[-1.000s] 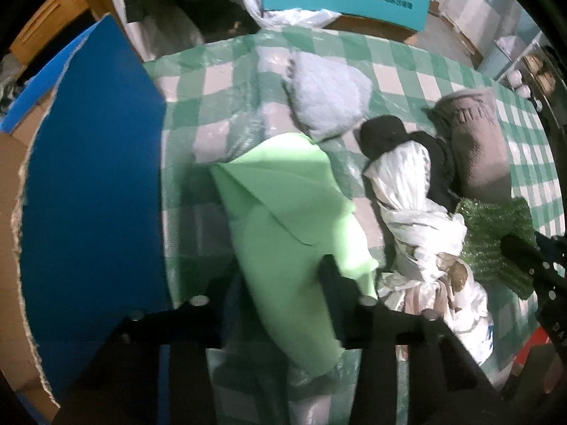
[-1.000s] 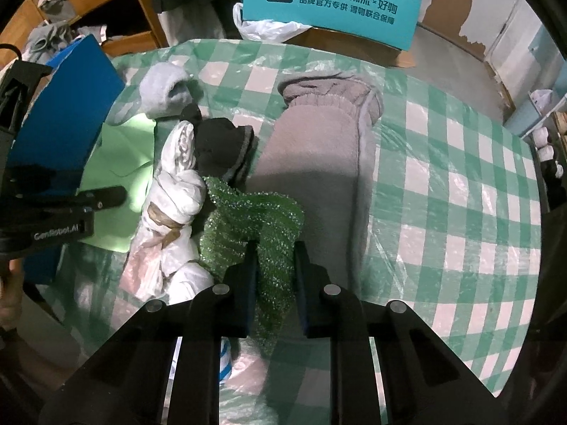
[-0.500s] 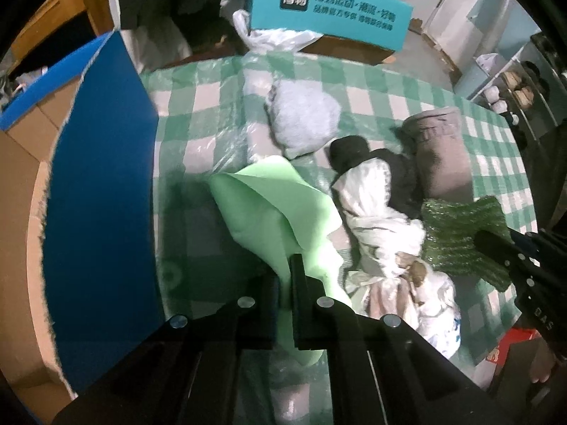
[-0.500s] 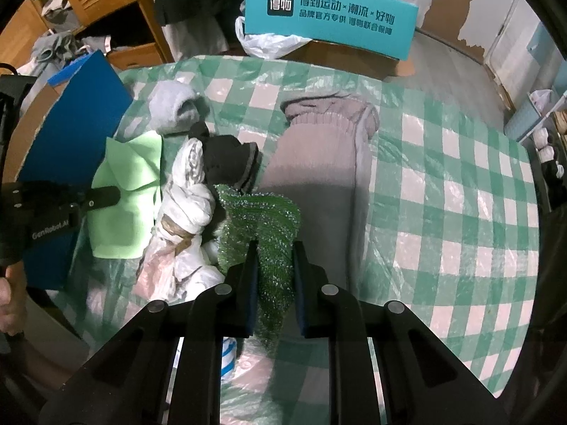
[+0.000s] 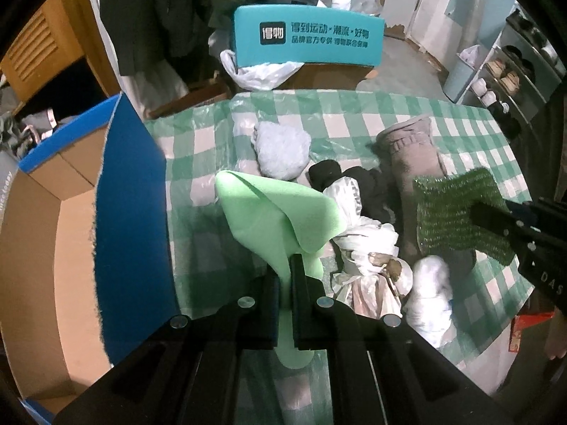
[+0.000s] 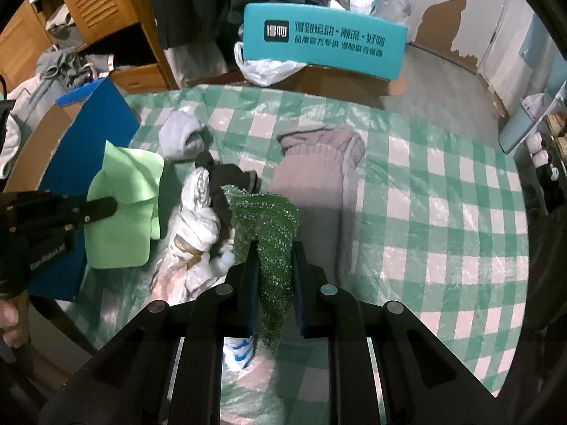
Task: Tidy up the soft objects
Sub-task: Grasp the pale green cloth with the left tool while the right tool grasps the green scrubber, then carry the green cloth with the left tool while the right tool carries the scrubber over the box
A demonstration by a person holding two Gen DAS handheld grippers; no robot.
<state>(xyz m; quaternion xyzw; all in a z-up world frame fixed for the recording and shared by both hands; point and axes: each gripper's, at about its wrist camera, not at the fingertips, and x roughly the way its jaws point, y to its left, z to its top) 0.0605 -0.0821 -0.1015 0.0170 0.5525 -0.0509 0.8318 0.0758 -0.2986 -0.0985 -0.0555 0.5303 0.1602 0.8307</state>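
My left gripper is shut on a light green cloth and holds it lifted above the checked table; it also shows in the right wrist view. My right gripper is shut on a sparkly dark green cloth, lifted off the table; this cloth also shows in the left wrist view. On the table lie a grey-blue sock ball, a black item, a white knotted cloth and a taupe knitted piece.
The green-white checked tablecloth is under clear plastic. An open cardboard box with a blue flap stands at the table's left. A teal box and a white plastic bag sit beyond the far edge. Shelves stand at right.
My left gripper has shut on the light green cloth and raised it. My right gripper has lifted the sparkly green cloth off the table. Both cameras have pulled back and up.
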